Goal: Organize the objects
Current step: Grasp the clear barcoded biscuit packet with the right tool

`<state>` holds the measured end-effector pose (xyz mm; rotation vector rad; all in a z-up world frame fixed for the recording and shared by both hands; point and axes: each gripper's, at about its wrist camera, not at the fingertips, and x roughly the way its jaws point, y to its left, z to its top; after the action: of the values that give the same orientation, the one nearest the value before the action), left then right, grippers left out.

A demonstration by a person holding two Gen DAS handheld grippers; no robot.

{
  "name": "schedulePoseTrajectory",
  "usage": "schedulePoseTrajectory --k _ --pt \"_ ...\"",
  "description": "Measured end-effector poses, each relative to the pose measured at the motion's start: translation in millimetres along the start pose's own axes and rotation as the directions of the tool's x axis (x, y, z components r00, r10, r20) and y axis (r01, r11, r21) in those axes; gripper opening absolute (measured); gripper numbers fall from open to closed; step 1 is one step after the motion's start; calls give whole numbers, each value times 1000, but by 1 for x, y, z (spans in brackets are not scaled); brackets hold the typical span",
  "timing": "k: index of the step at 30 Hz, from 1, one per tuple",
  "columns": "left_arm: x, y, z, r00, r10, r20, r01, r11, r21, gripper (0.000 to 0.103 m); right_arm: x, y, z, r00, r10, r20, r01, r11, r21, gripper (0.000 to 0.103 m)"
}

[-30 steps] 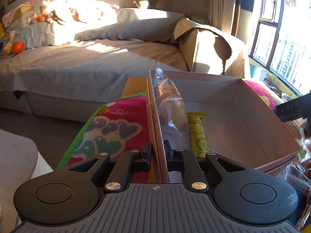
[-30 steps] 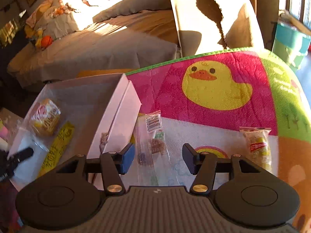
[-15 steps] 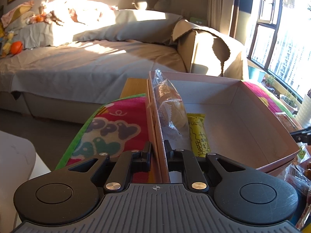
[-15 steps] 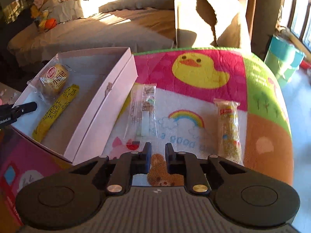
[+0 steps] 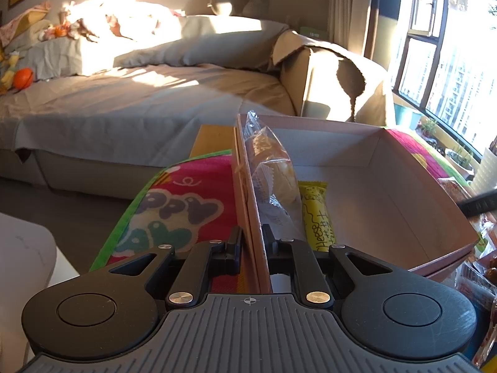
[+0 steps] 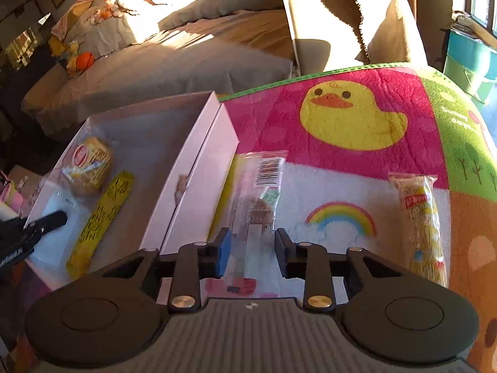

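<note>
A pink cardboard box stands on a colourful mat. My left gripper is shut on the box's near wall. Inside lie a wrapped cake, also in the right wrist view, and a yellow cheese bar, also there. My right gripper is open, its fingers on either side of a clear snack packet lying on the mat beside the box. A long wrapped snack lies to the right.
The duck-print play mat covers the table. A sofa with grey covers is behind. More snack packets lie at the far right of the left wrist view. A teal bin stands by the window.
My right gripper was shut and higher half a second ago; it has opened and come down around the clear snack packet. My left gripper has kept its hold on the box wall.
</note>
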<state>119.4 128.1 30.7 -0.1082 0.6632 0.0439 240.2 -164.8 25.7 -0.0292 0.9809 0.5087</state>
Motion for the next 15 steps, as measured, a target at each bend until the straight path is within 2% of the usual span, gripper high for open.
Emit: schedulePoseTrajectory --k 3,6,9,11,13,15 --pt "0 1 0 1000 -6 1 6 1000 -1 15 -14 4 -20 999 -26 -24 25 999 -33 18" --pt "0 1 0 1000 -8 2 8 1000 -3 15 -30 -1 -33 998 -51 -46 51 999 -1 17" --pt "0 2 0 1000 -13 5 13 1000 -9 15 -42 -8 -36 998 -63 3 62 997 36 18" --pt "0 2 0 1000 -12 5 12 1000 -8 15 -46 -15 -30 998 -52 47 48 996 81 20" --pt "0 1 0 1000 -11 5 11 1000 -8 15 -41 -19 -19 996 -43 80 33 992 125 30" --pt "0 1 0 1000 -10 4 10 1000 -6 15 -28 -23 -6 995 -25 97 8 986 169 34"
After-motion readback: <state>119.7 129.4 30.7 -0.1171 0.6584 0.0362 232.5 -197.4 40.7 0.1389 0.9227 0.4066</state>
